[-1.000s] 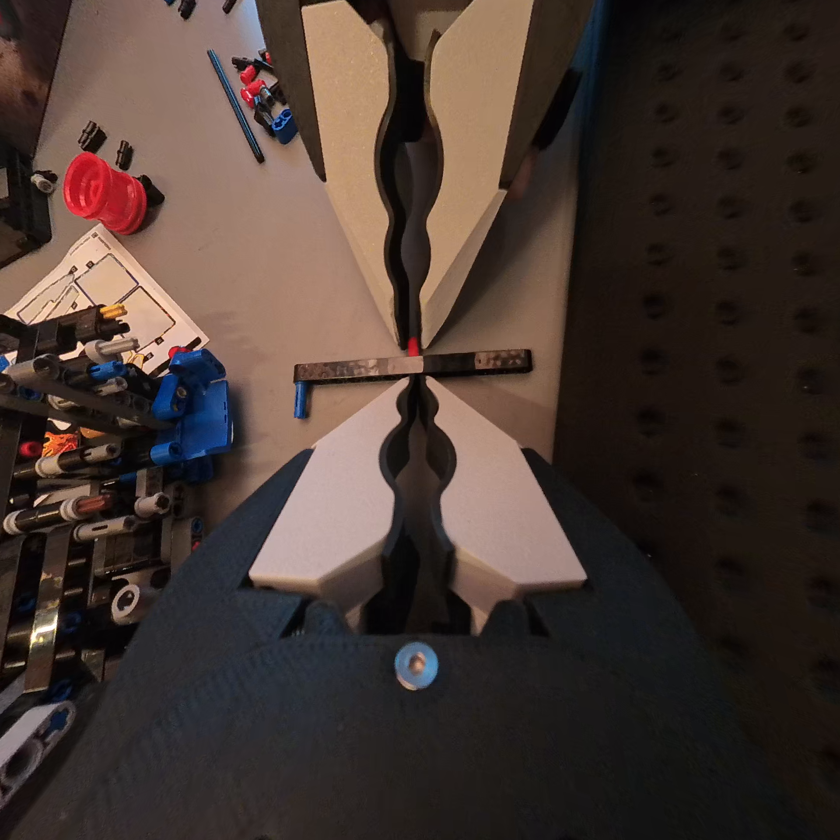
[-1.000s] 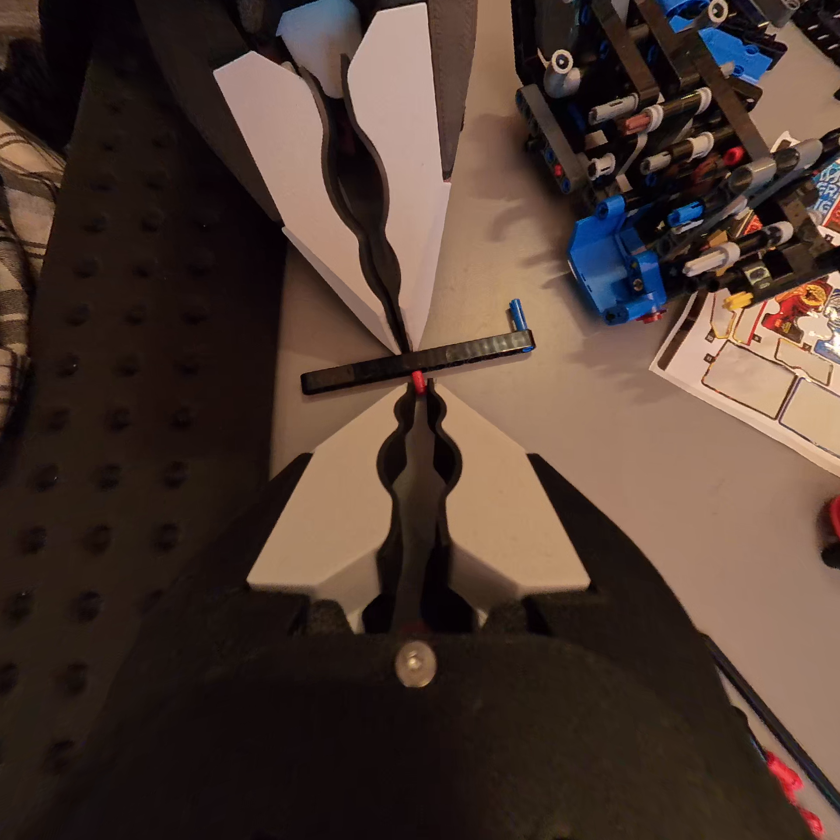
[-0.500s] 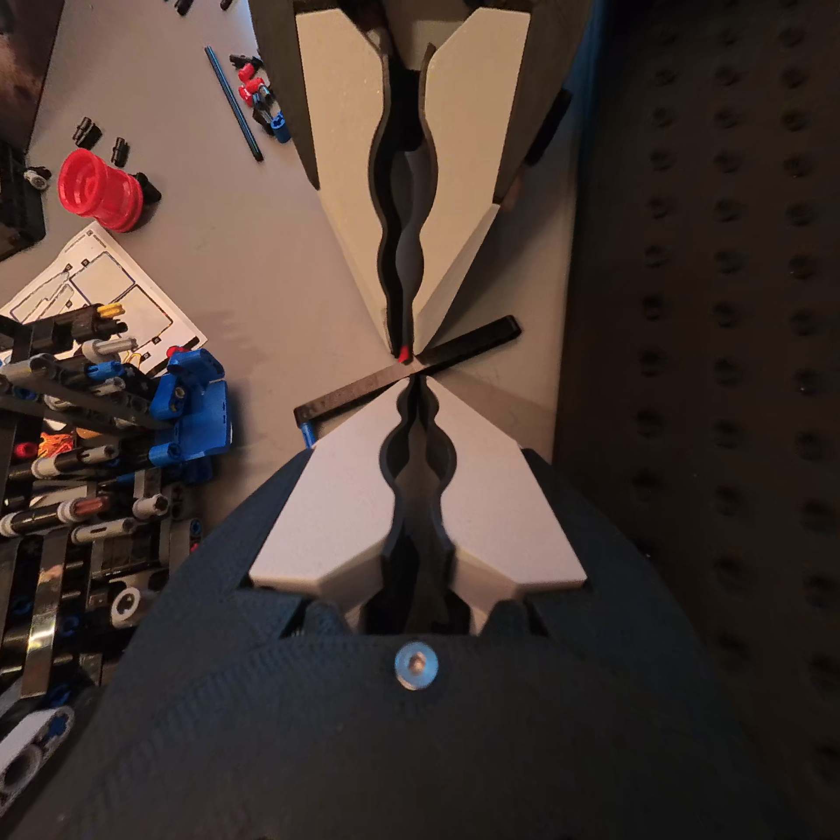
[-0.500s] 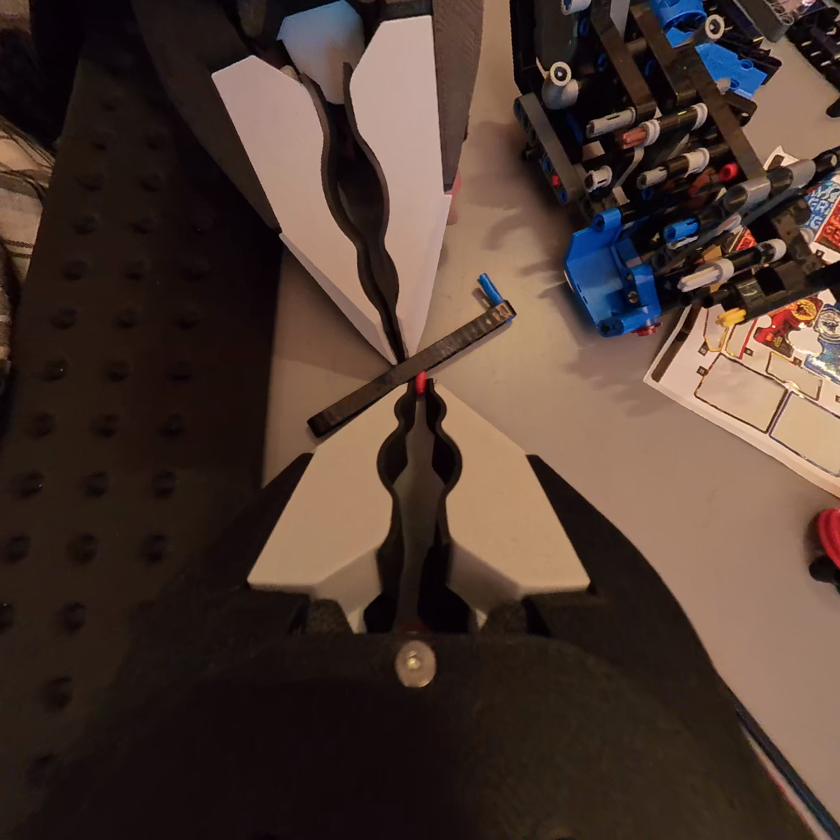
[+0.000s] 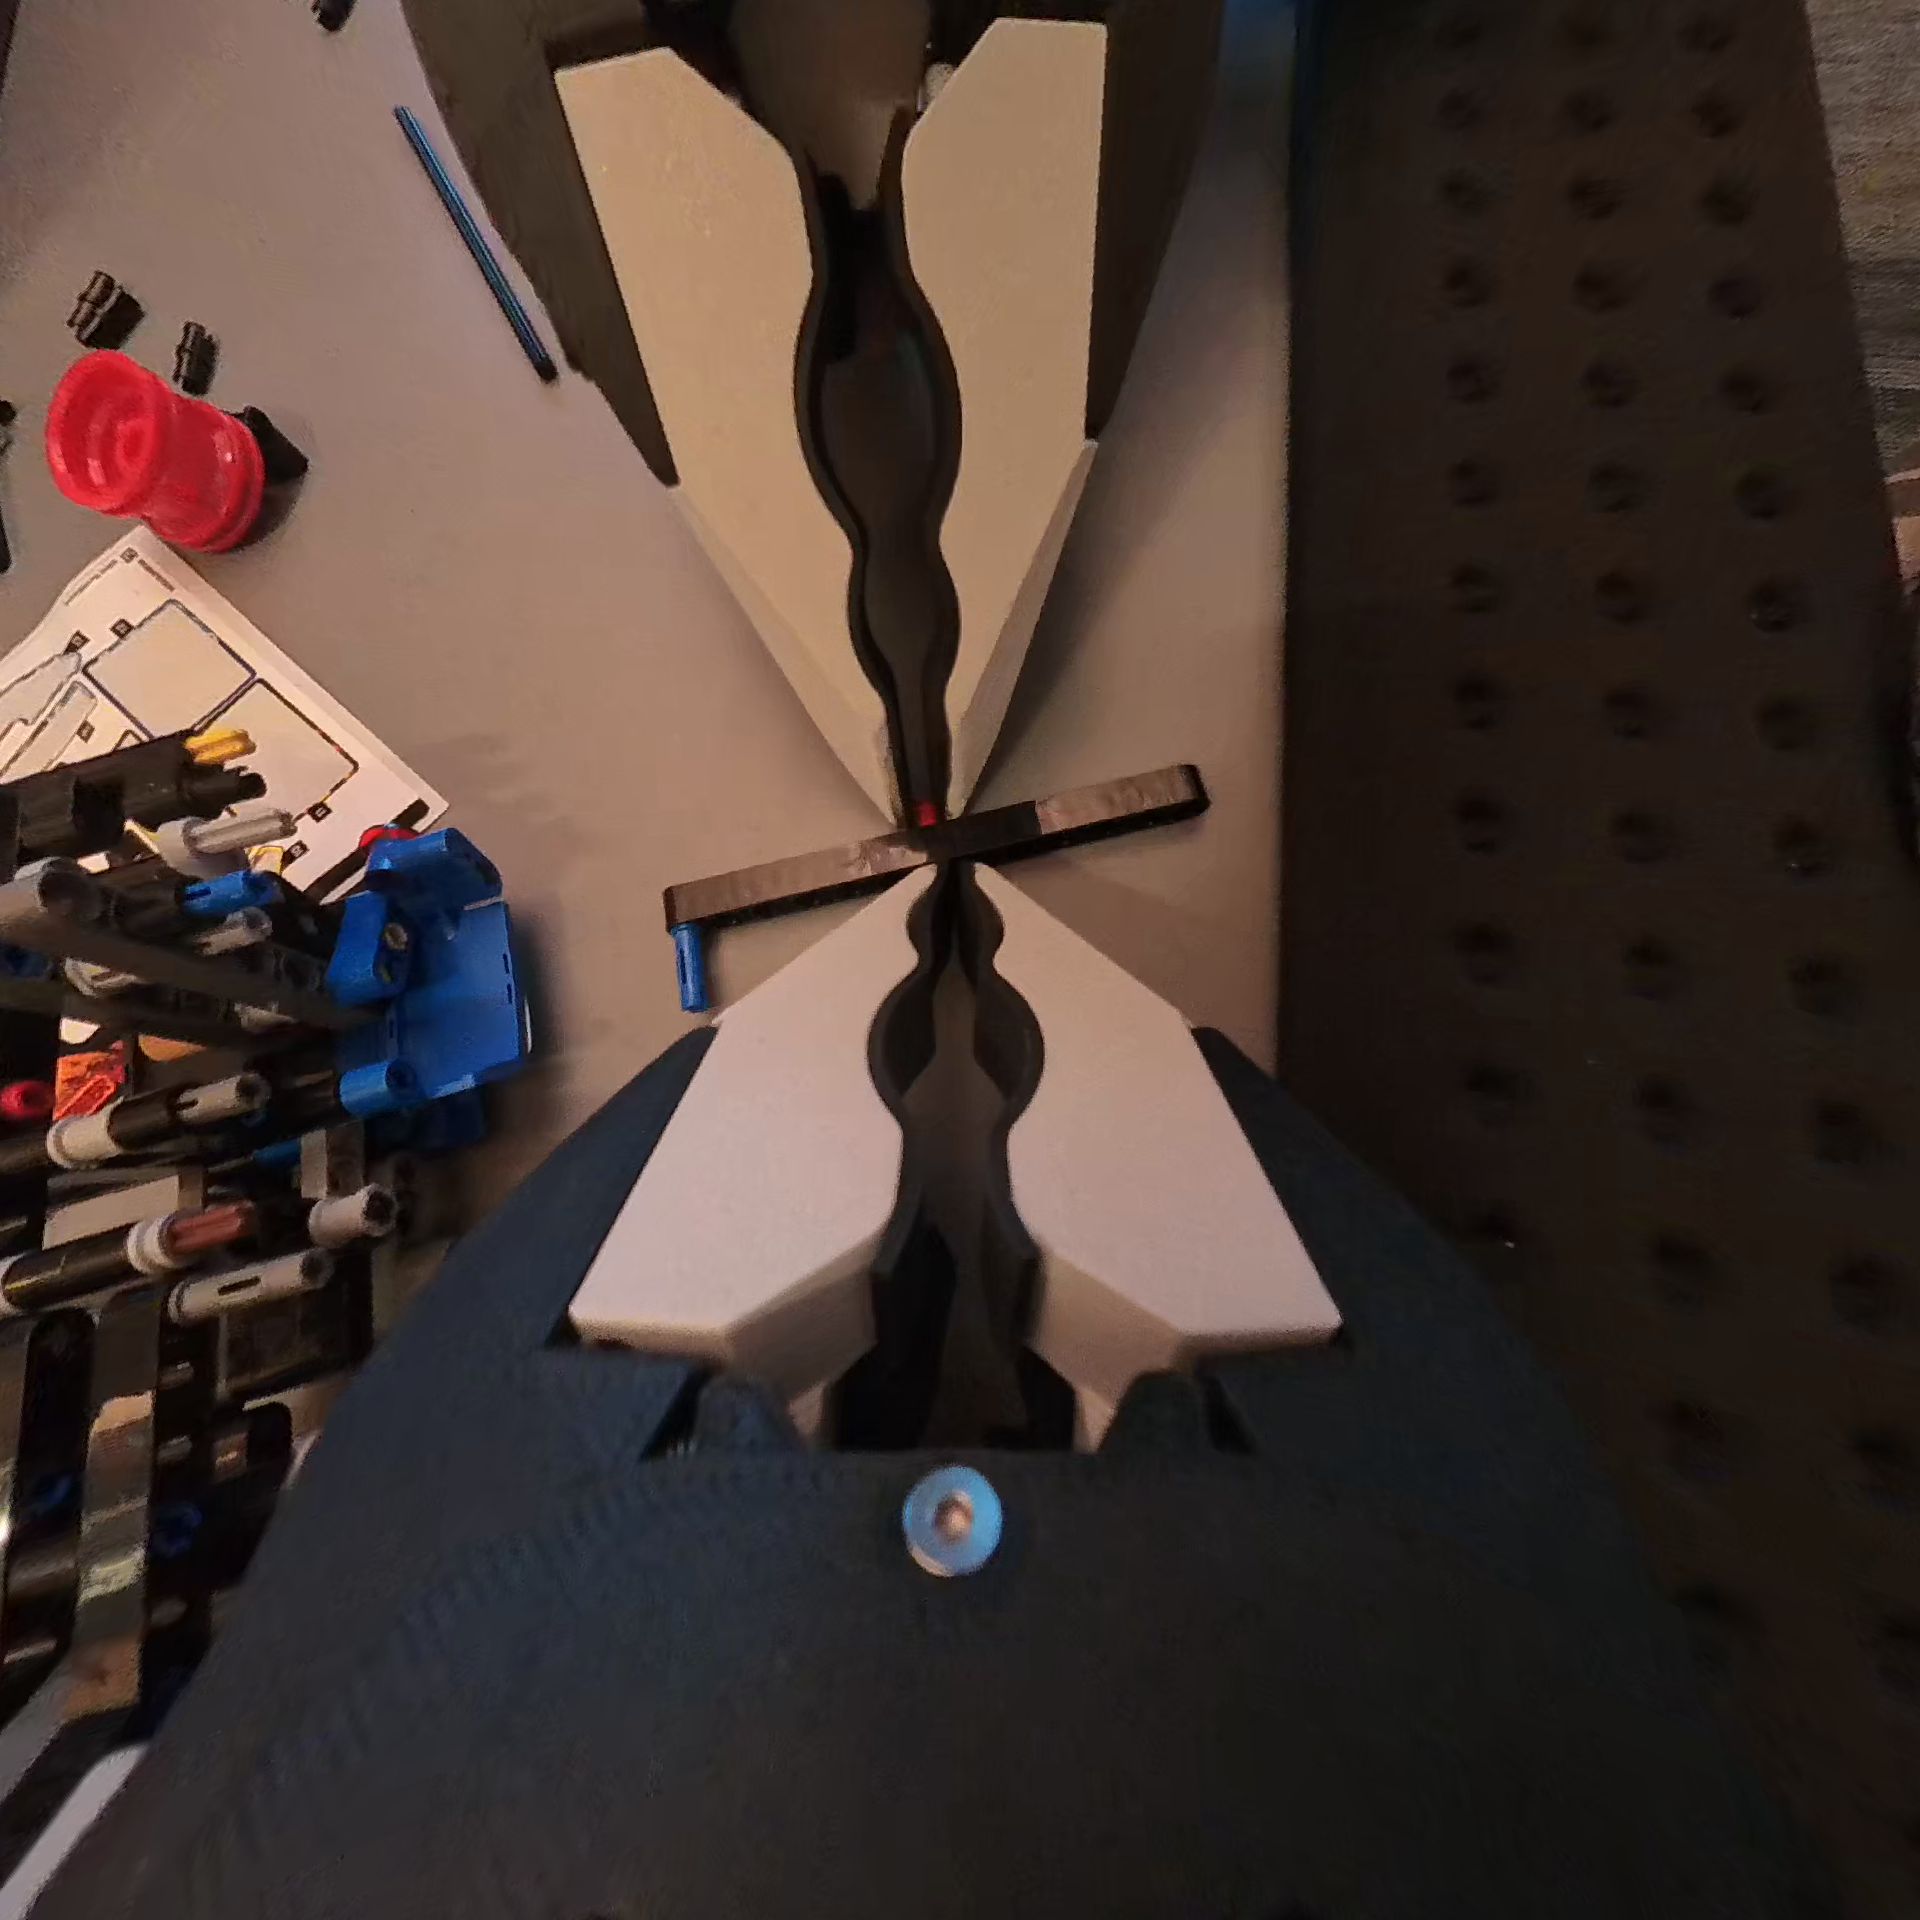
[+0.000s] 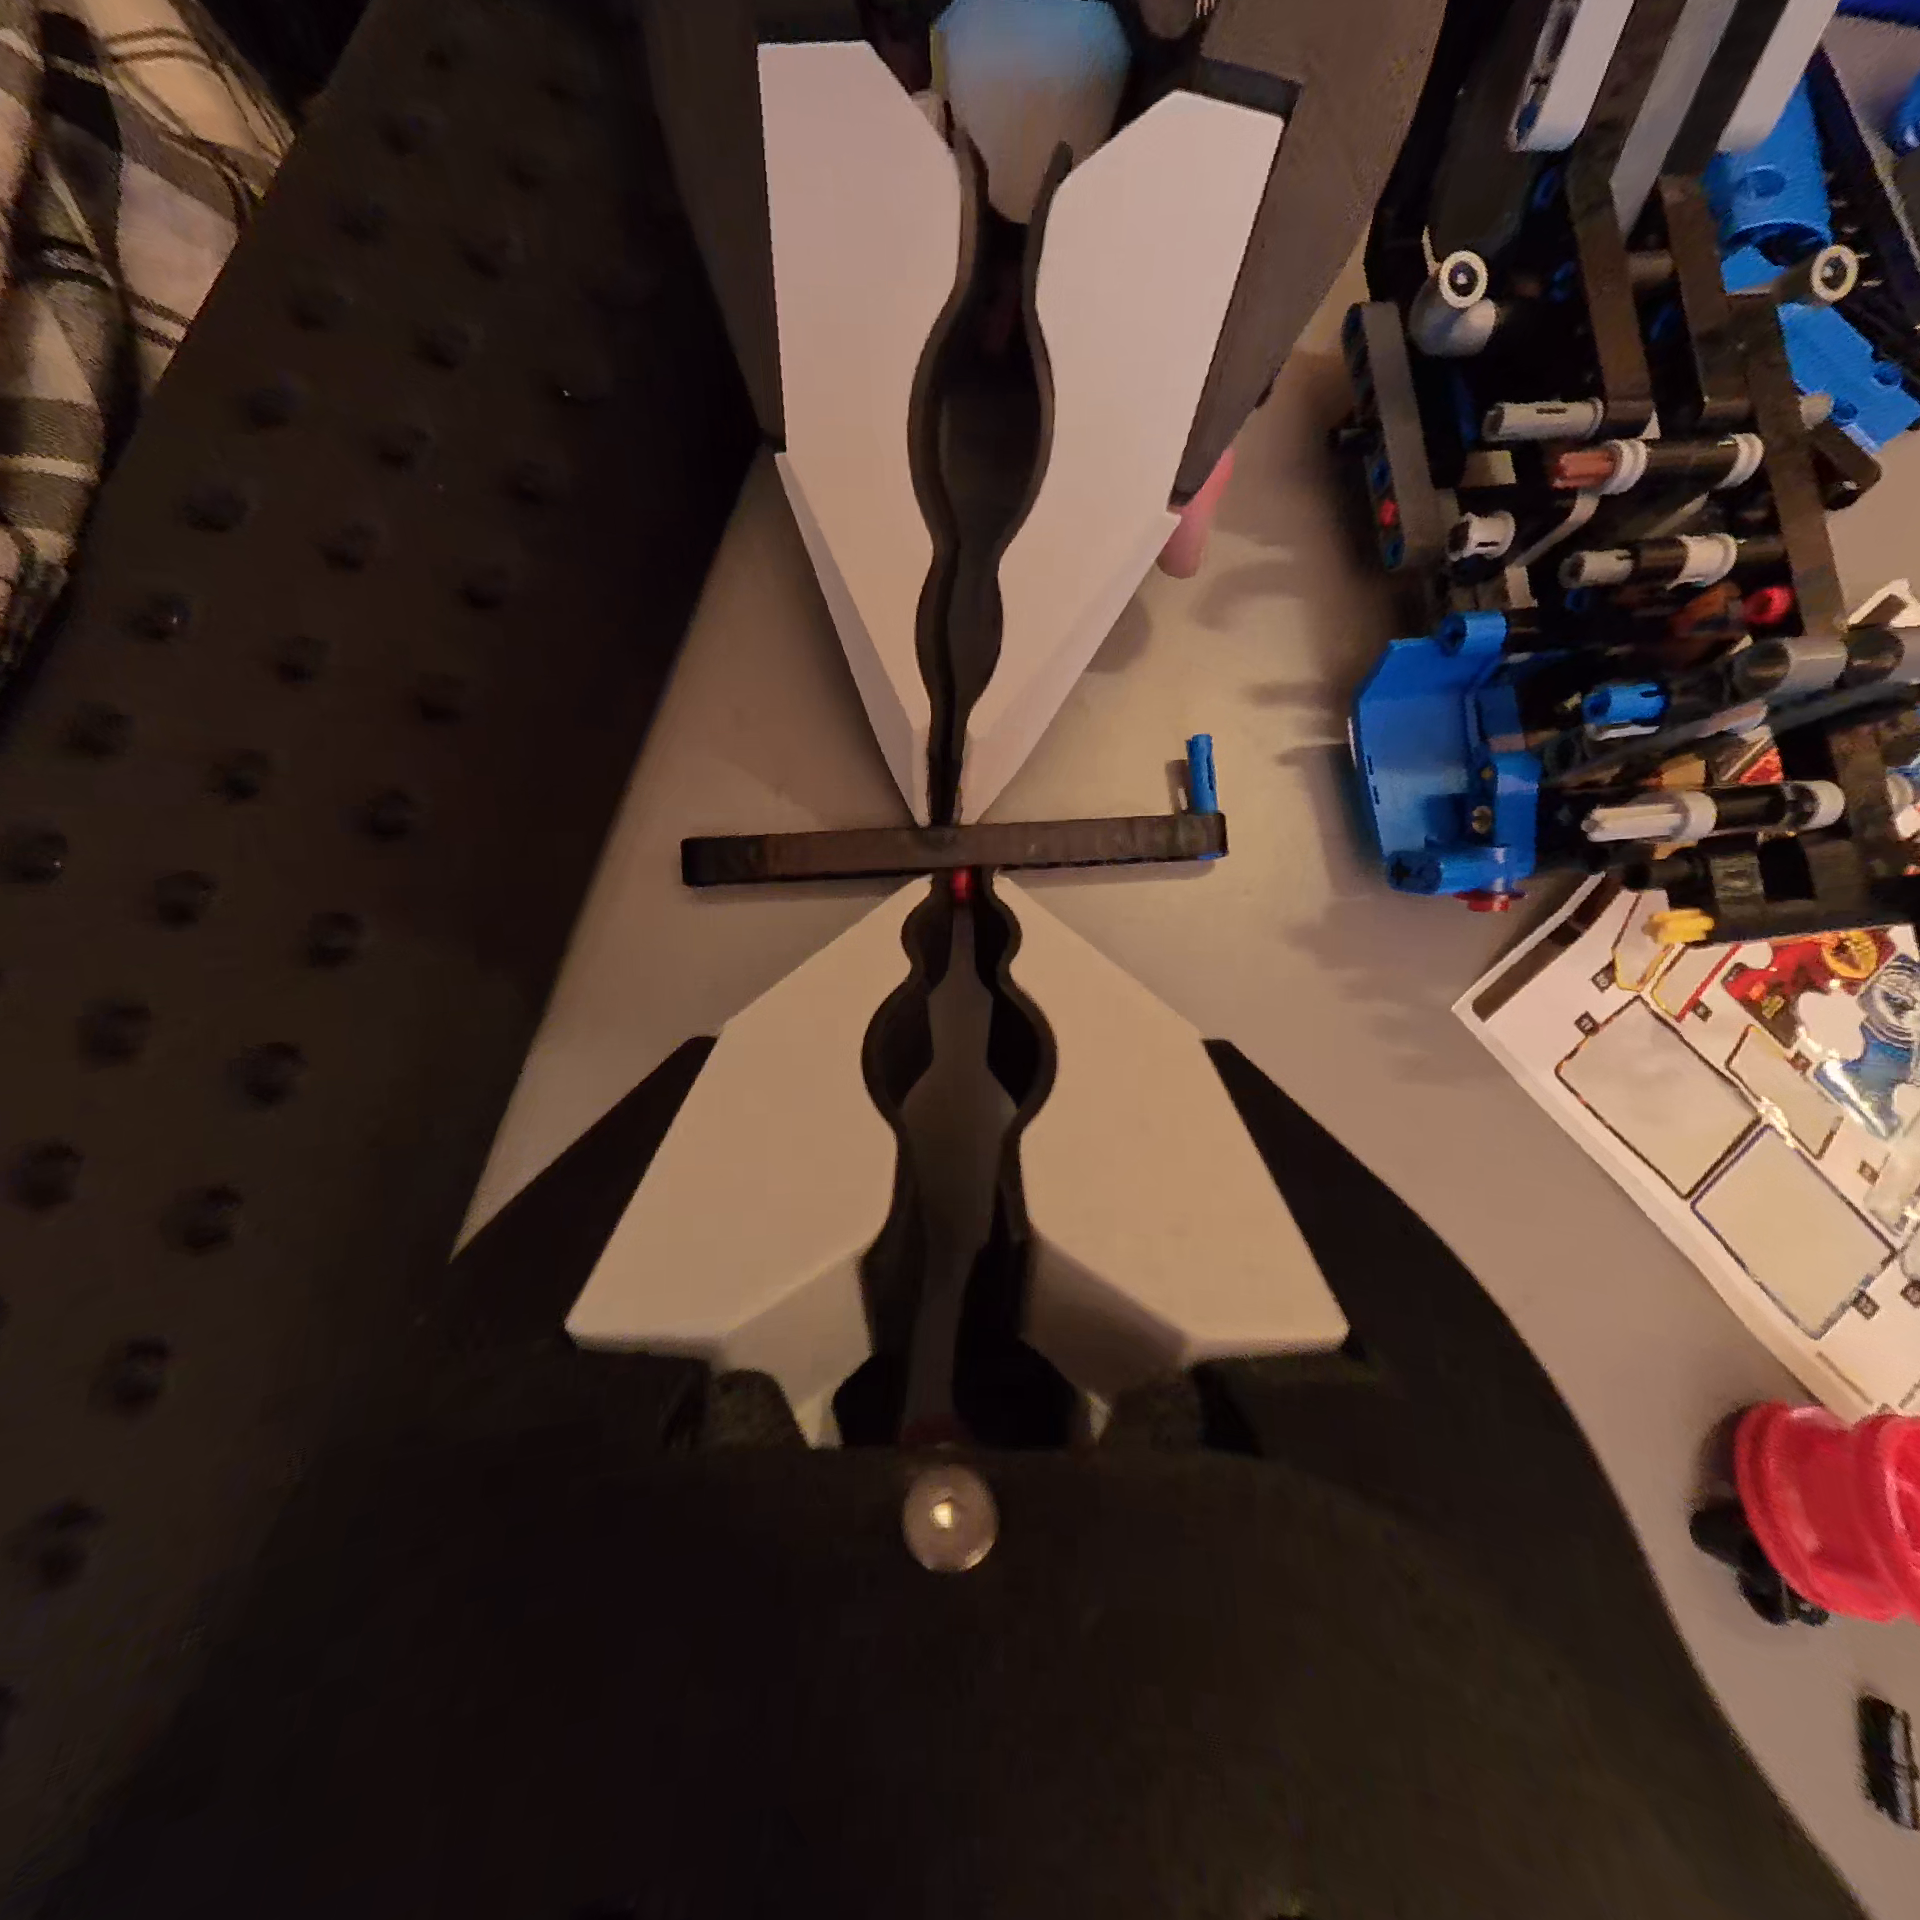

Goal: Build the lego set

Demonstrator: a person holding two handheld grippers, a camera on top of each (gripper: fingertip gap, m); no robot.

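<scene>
1. White-padded, our left gripper [image 5: 940,883] has its two fingers pressed together on the middle of the long, thin black plastic beam [image 5: 1101,816]. The beam's long axis runs from nine to three o'clock across the fingers' line, with a slight tilt in the left wrist view.
2. Our right gripper [image 6: 961,899] faces it from twelve o'clock, tip to tip, and pinches the small red peg [image 6: 960,884]. The peg sits right against the beam's mid-length.
3. We judge the coming move to be a straight push of the peg into a hole at the beam's centre, along the twelve-to-six line and square to the beam's length. Both grippers are equally near. Any tilt of the beam would misalign peg and hole.
4. A short blue pin [image 5: 689,968] projects from the beam's end, at nine o'clock in the left wrist view.
5. Further toward nine o'clock, on the grey table [image 5: 540,623], stand the blue and black partly built model [image 5: 416,997], the printed paper sheet [image 5: 208,696] and the red plastic wheel hub [image 5: 151,447].
6. Only the right wrist view shows checked cloth [image 6: 94,312] beyond the dark studded mat [image 6: 312,727]. Only the left wrist view shows the thin blue rod [image 5: 473,244].
</scene>
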